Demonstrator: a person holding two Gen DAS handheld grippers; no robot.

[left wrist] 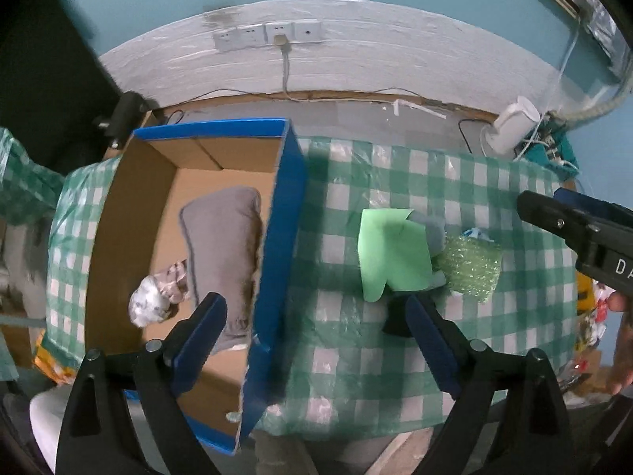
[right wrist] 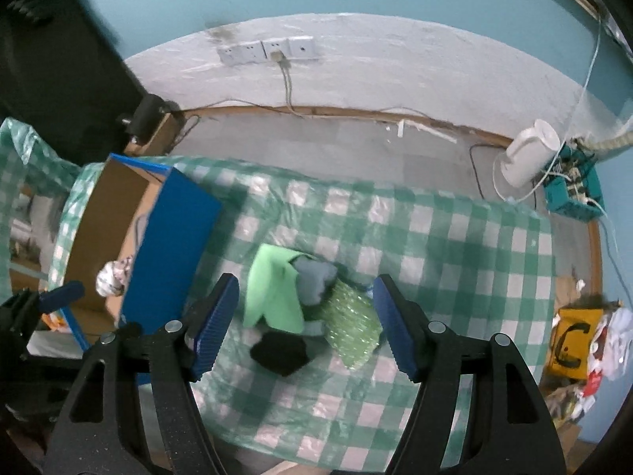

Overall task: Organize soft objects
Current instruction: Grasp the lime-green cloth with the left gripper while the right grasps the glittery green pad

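Note:
A cardboard box (left wrist: 292, 206) with blue outer walls stands on the left of the checked tablecloth (left wrist: 455, 182). Inside it lie a grey cloth (left wrist: 225, 237) and a crumpled patterned cloth (left wrist: 152, 301). My left gripper (left wrist: 312, 308) is open above the box's right wall and holds nothing. To the right lies a pile: a light green cloth (right wrist: 273, 293), a grey-blue soft piece (right wrist: 314, 281), a sparkly green scrubber (right wrist: 352, 328) and a black cloth (right wrist: 281, 350). My right gripper (right wrist: 305, 283) hangs open over this pile, one finger on each side, apart from it.
A white appliance (right wrist: 526, 158) and a teal basket (right wrist: 573, 194) of cables stand on the floor at the back right. A yellow bag (right wrist: 571, 344) and clutter lie by the table's right edge. Wall sockets (right wrist: 269, 51) with a cable are behind.

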